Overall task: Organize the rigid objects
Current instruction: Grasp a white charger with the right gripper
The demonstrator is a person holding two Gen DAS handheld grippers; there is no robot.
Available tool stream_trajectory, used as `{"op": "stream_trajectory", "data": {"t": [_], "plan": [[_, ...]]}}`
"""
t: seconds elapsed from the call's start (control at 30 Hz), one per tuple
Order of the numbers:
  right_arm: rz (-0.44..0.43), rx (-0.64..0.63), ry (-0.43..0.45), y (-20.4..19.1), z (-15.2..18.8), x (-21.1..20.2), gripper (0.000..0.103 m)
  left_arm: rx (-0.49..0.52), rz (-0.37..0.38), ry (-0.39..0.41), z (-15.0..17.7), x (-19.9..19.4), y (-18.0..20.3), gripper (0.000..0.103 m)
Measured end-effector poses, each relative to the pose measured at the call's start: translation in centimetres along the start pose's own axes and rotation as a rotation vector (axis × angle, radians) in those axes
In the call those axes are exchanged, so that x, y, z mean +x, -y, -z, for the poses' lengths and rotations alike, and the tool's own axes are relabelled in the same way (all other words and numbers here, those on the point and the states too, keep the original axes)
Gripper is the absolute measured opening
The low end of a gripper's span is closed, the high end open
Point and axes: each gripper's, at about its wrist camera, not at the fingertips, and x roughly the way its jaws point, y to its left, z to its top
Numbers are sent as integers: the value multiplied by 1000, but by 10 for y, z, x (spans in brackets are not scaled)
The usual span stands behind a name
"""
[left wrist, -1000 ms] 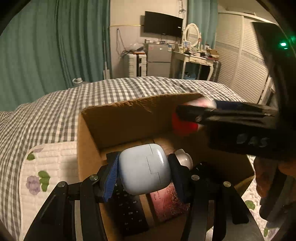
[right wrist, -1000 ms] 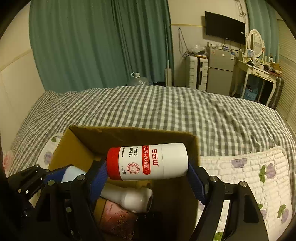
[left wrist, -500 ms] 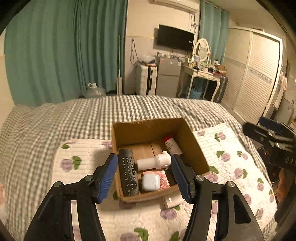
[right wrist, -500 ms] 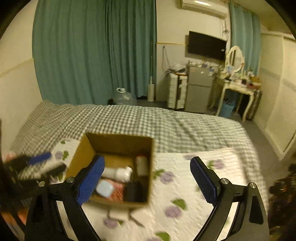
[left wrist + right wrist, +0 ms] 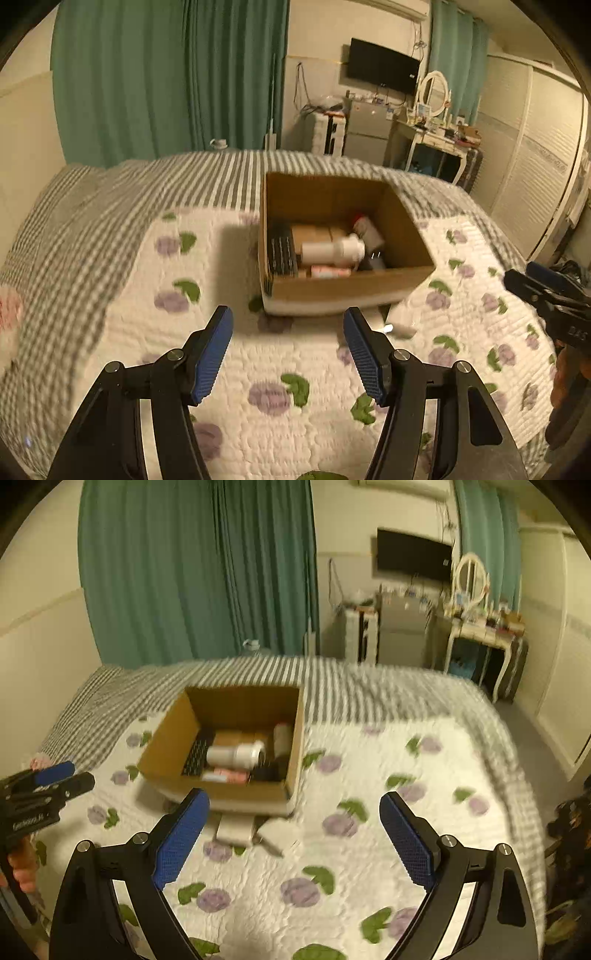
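Up close, the left gripper (image 5: 288,350) and right gripper (image 5: 293,834) are both spread wide with nothing held. Further out, the cardboard box (image 5: 343,291) is parked on the floral quilt (image 5: 229,354), white bottle (image 5: 332,250) and remote (image 5: 281,251) lying inside.

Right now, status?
Left tool open, empty. Right tool open, empty. Bottles, remote in cardboard box. Nothing between tools and box.

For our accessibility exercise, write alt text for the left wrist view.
An open cardboard box sits on a floral quilt, holding a white bottle, a black remote and other items. The empty left gripper is open in the foreground; the right gripper shows at the right edge.
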Motion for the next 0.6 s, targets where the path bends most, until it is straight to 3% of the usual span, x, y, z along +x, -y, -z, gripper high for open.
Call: {"op": "stream_trajectory", "data": {"t": [0.23, 0.43, 0.6], "plan": [[-15, -64, -151, -1, 45, 86, 94, -26, -12, -124, 35, 63, 4, 65], [19, -227, -269, -8, 57, 141, 89, 31, -83, -149, 41, 95, 7, 65], [14, -273, -295, -9, 56, 168, 81, 41, -51, -181, 49, 108, 7, 65]]}}
